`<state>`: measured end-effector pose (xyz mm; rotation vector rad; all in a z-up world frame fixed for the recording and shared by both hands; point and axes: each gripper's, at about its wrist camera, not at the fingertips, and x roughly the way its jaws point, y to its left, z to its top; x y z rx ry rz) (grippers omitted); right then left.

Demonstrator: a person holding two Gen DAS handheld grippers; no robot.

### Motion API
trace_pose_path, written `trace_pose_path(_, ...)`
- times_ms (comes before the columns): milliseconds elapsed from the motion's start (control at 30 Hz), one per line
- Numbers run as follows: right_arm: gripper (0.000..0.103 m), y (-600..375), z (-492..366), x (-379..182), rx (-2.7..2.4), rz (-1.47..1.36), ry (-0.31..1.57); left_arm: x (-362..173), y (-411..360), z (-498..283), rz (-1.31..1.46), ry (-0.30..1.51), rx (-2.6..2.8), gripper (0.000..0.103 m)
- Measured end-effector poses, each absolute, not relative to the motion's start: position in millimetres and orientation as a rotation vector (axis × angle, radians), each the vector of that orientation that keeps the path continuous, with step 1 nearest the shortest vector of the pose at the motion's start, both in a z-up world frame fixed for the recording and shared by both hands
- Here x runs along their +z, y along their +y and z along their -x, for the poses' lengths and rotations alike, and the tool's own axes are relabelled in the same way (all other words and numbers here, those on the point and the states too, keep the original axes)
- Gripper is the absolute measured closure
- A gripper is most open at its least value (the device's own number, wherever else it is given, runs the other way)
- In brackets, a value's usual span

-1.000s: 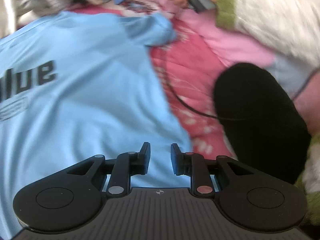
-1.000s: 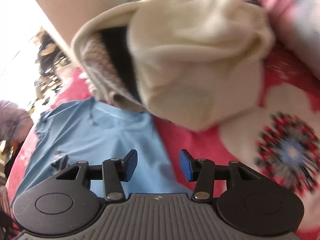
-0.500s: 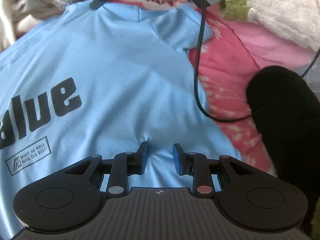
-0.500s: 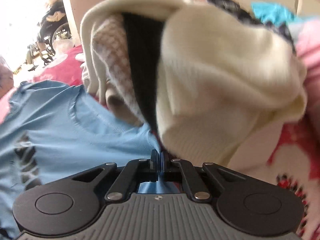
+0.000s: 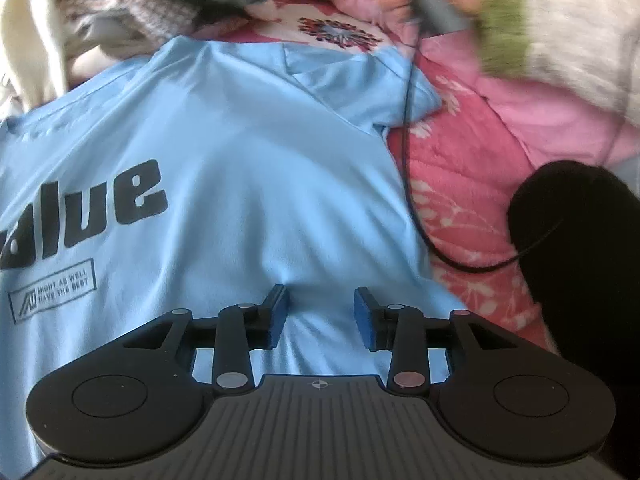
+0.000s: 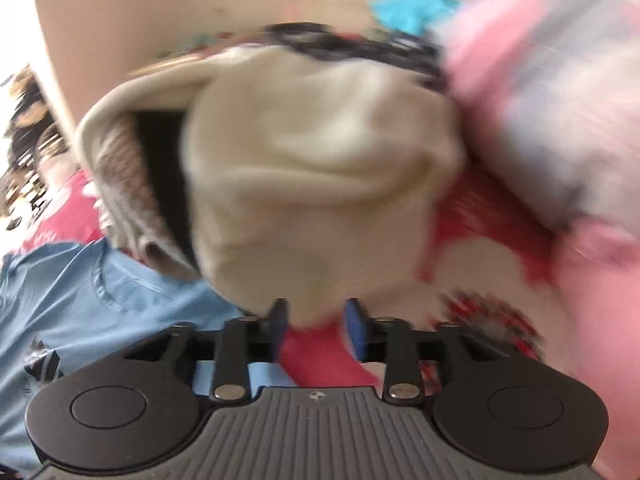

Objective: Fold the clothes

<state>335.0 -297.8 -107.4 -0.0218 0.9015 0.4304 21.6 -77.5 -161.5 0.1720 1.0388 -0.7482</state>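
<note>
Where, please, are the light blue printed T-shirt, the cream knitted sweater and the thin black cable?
Light blue printed T-shirt (image 5: 248,168): left wrist view, plain chest fabric.
Cream knitted sweater (image 6: 320,184): right wrist view, bulging middle.
Thin black cable (image 5: 408,168): left wrist view, stretch beside the shirt's edge.

Both wrist views tilt steeply down, close over the bed; the blue shirt (image 5: 240,152) seems shared.

Support was a bed quilt (image 5: 460,184) – pink-red, floral print. Light blue T-shirt (image 5: 240,168) lay spread flat on it, print side up. Heap of cream and knit clothes (image 6: 320,168) sat on the quilt, touching the shirt's collar end – black cable (image 5: 412,200) trailed along the shirt's edge.
</note>
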Motion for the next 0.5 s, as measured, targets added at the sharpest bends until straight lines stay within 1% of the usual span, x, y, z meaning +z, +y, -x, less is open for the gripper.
trace_pose_path(67,0.06,-326.4,-331.6,-105.0,0.402,-0.035,0.978,-160.3,-76.8,-23.5,-0.159,1.046,-0.741,0.066)
trace_pose_path(200,0.06,-351.8,-329.0,-126.7,0.377,-0.032,1.114,-159.6,-79.5,-29.1,-0.122,1.046,-0.722,0.066)
trace_pose_path(367,0.06,-341.3,-337.0,-153.0,0.488,-0.019,1.155,-156.0,-91.6,-31.9,-0.112,1.034,-0.701,0.066)
trace_pose_path(400,0.063,-333.5,-337.6,-159.5,0.527,-0.006,1.178,-155.0,-94.4,-31.8,-0.109,1.03,-0.698,0.066)
trace_pose_path(433,0.083,-325.8,-338.2,-165.9,0.565,0.008,1.202,-154.0,-97.2,-31.3,-0.102,1.027,-0.701,0.066)
trace_pose_path(467,0.099,-317.0,-336.0,-169.8,0.561,0.067,1.216,-152.4,-100.1,-31.0,-0.094,1.019,-0.703,0.066)
trace_pose_path(500,0.1,-312.8,-332.4,-166.8,0.552,0.102,1.189,-151.6,-103.3,-30.5,-0.09,1.009,-0.706,0.066)
